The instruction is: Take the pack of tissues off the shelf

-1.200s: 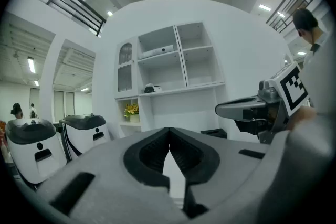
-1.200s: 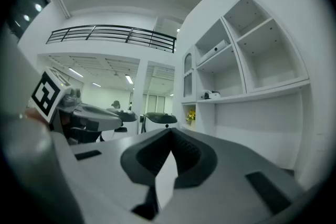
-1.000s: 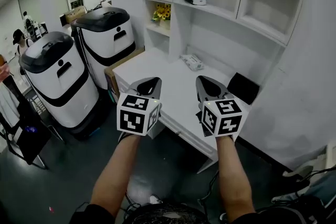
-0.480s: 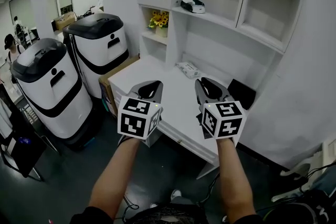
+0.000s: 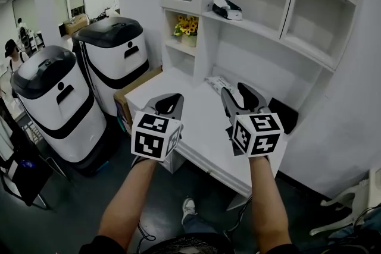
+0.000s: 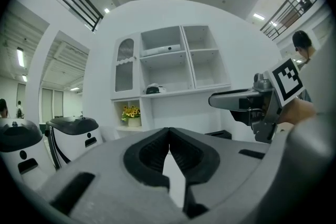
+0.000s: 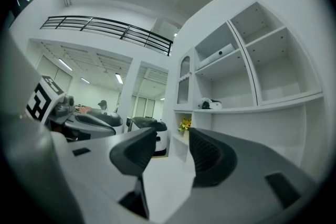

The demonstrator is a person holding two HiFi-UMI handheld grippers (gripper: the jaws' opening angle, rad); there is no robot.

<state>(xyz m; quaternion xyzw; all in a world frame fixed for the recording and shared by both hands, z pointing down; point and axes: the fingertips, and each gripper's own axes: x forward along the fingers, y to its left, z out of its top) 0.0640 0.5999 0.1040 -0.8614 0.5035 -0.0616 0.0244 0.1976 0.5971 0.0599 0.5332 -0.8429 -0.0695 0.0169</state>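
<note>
A white pack of tissues [image 5: 215,81] lies on the white desk [image 5: 178,92] under the shelf unit, its right end hidden behind my right gripper. A black-and-white object [image 5: 227,8] sits on the middle shelf [image 5: 262,27]; it also shows in the left gripper view [image 6: 154,88] and the right gripper view [image 7: 210,104]. My right gripper [image 5: 238,92] hovers above the desk just short of the pack, its jaws opening with nothing between them [image 7: 172,136]. My left gripper [image 5: 168,103] is held level beside it, jaws shut and empty [image 6: 169,131].
Two white-and-black bins [image 5: 113,50] [image 5: 50,98] stand left of the desk, with a cardboard box [image 5: 134,83] against its side. Yellow flowers [image 5: 186,27] fill a low shelf nook. A black object [image 5: 284,113] lies at the desk's right end. People stand far left.
The shelf and desk have come closer. Both grippers have moved forward over the desk. The right gripper's jaws have parted; the left ones stay shut.
</note>
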